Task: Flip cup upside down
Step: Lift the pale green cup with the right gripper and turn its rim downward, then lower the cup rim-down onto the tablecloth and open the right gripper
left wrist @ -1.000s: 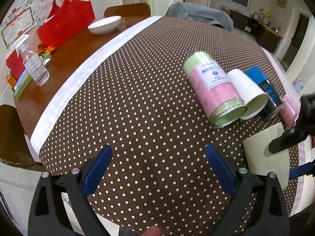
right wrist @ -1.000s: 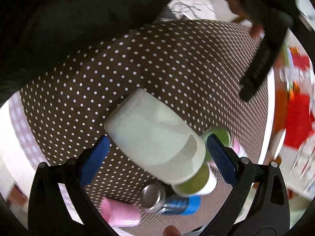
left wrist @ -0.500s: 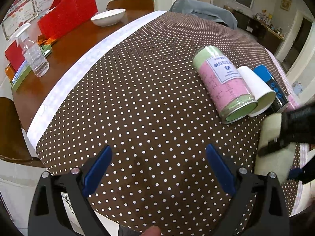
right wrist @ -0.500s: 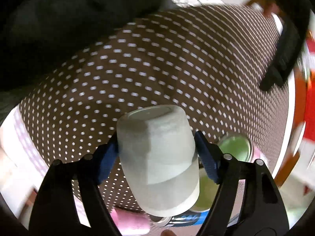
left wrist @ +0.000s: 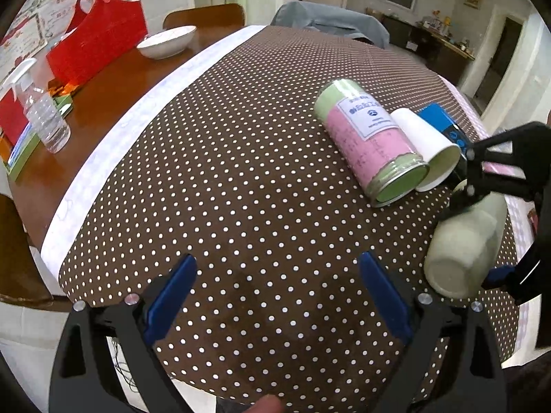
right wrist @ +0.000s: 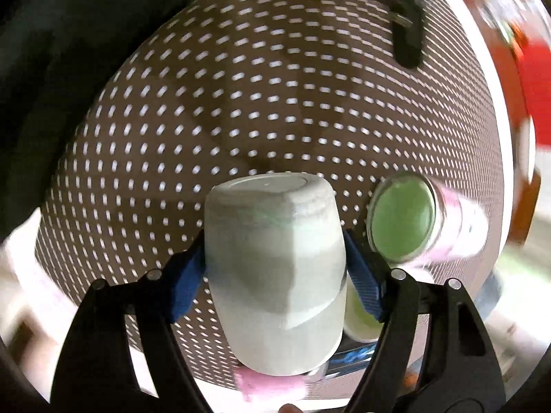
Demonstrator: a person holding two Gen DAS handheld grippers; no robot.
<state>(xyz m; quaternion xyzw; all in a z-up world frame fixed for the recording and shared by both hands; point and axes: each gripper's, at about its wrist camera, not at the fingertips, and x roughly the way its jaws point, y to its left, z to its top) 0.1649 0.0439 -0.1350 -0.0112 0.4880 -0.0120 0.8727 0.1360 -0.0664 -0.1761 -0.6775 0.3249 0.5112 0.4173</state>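
Note:
A pale frosted cup (right wrist: 275,268) is clamped between the blue pads of my right gripper (right wrist: 275,268), tilted with its flat base pointing away from the camera, above the brown dotted tablecloth (right wrist: 241,103). In the left wrist view the same cup (left wrist: 465,244) shows at the right edge, base toward me, held by the right gripper (left wrist: 482,227). My left gripper (left wrist: 275,296) is open and empty, low over the near part of the tablecloth (left wrist: 241,189).
A pink and green can (left wrist: 372,144), a white paper cup (left wrist: 430,148) and a blue can (left wrist: 444,124) lie on their sides at the right. A bowl (left wrist: 167,39), red bag (left wrist: 96,34) and spray bottle (left wrist: 41,110) stand on the wooden table at the left.
My right gripper closed on the cup, lifted it and turned it, so its base now faces away from the camera. The left gripper stayed open and shifted slightly.

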